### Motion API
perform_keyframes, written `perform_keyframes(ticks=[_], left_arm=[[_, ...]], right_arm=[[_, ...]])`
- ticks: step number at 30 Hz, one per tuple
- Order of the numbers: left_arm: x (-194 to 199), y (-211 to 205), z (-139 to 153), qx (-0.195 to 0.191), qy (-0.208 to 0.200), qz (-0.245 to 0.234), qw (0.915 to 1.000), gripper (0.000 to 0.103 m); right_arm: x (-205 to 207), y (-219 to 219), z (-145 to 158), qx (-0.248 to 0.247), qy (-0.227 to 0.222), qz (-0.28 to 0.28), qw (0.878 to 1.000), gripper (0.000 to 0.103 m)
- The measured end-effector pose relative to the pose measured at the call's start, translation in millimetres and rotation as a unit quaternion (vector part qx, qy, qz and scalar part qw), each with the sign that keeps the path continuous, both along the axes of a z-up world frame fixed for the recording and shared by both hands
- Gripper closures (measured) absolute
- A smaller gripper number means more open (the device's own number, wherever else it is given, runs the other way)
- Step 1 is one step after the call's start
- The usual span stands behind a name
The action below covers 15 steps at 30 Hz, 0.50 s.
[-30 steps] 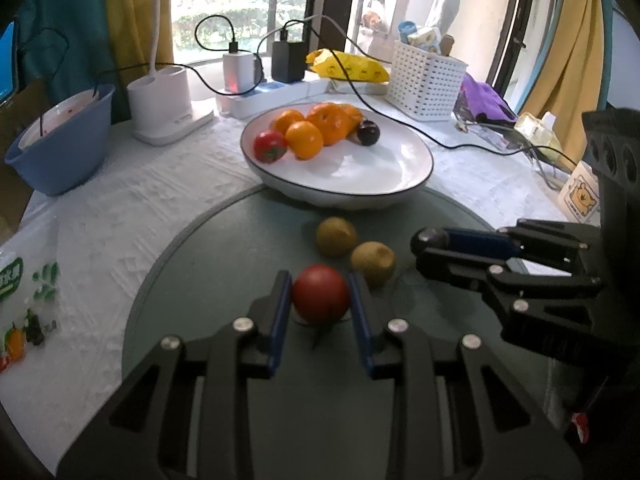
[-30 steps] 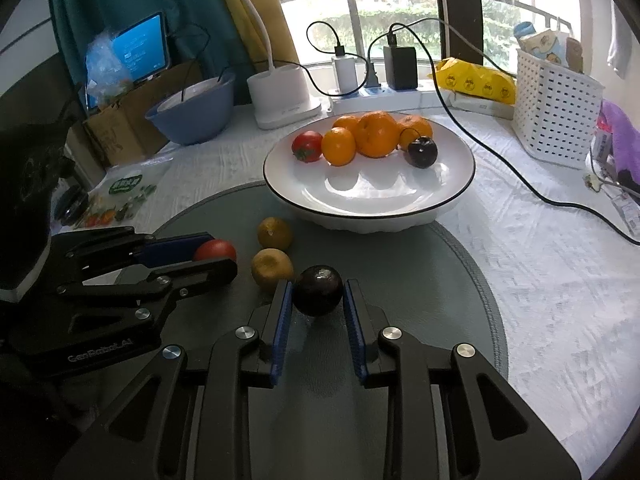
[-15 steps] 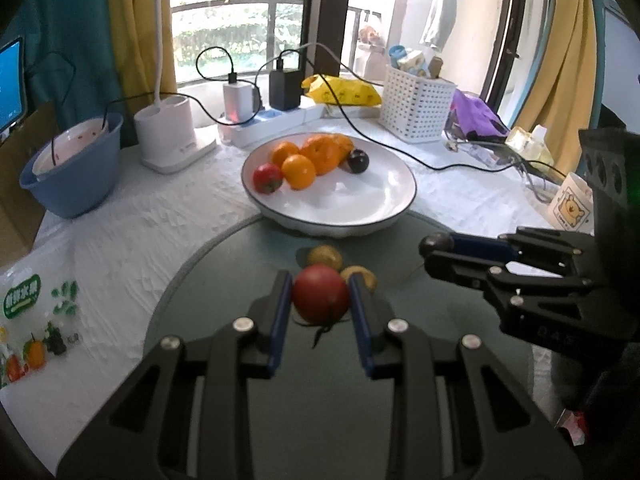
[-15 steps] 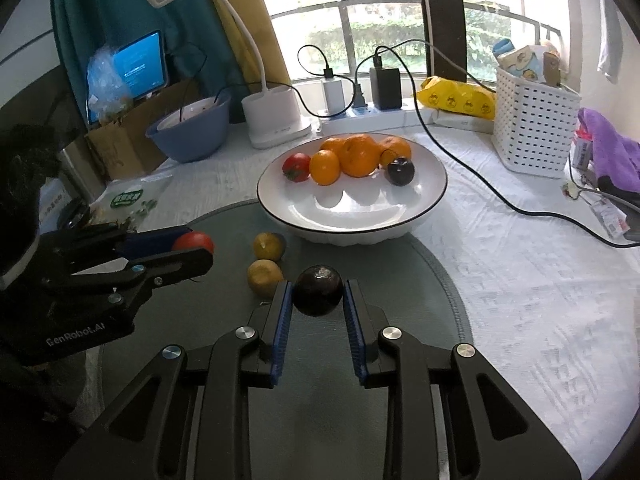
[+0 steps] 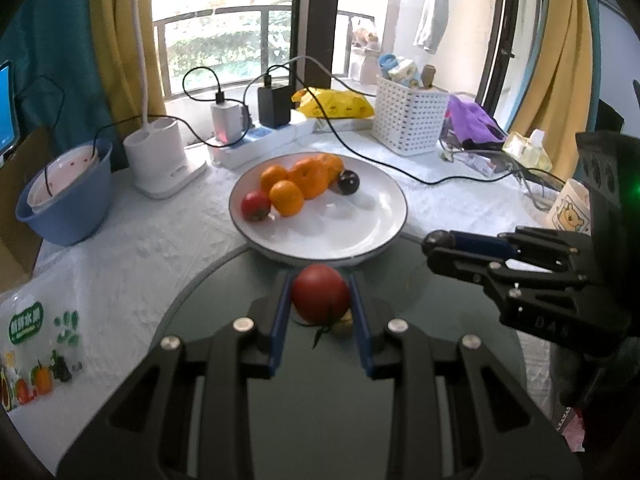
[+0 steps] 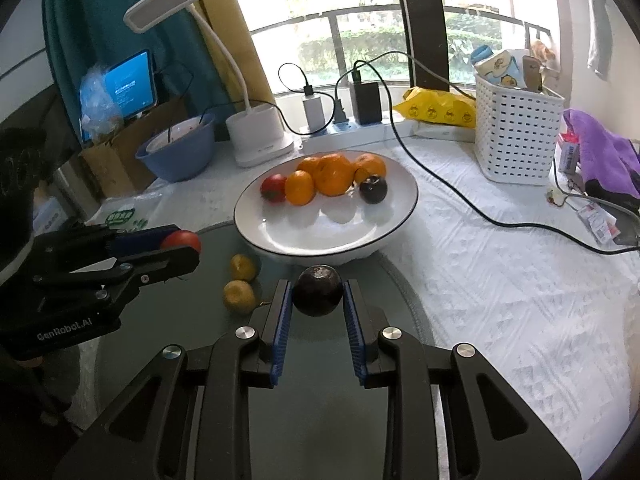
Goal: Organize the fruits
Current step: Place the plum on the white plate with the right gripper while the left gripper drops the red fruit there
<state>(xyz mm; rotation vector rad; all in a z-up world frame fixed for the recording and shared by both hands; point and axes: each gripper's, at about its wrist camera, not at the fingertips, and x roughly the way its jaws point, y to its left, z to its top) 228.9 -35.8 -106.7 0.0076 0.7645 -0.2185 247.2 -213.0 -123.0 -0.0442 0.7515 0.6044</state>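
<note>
The left hand-held gripper (image 5: 320,300) is closed snugly on a red tomato (image 5: 320,298), its blue pads pressing the fruit from both sides, and it hangs in the air over the dark round mat (image 5: 224,312). The right hand-held gripper (image 6: 317,294) is likewise closed on a dark, near-black plum (image 6: 318,290), carried at about the same height just beside the left one.

Both loads look bound for the white plate (image 6: 396,216), which sits directly ahead of each gripper, its near rim just beyond the held fruit. To do this well, I'd say each should be carried over the rim and lowered into the bare front half of the plate before the pads part, so nothing rolls. The squeeze on the tomato wants to be gentle, as it seems soft.

At the plate's back lie a second tomato (image 6: 273,188), several oranges (image 6: 332,174) and another dark plum (image 6: 373,189). Two small yellowish fruits (image 6: 240,282) wait on the mat, near the plate's left front. The cloth-covered surface (image 6: 500,280) spreads around it all.
</note>
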Motion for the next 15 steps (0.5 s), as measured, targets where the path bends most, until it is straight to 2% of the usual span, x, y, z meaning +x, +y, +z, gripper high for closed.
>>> perform_keyframes(ticks=[15], left_arm=[[27, -7, 2, 0.008, -0.006, -0.003, 0.9999, 0.073]], right_arm=[[30, -10, 4, 0.020, -0.008, -0.007, 1.000, 0.075]])
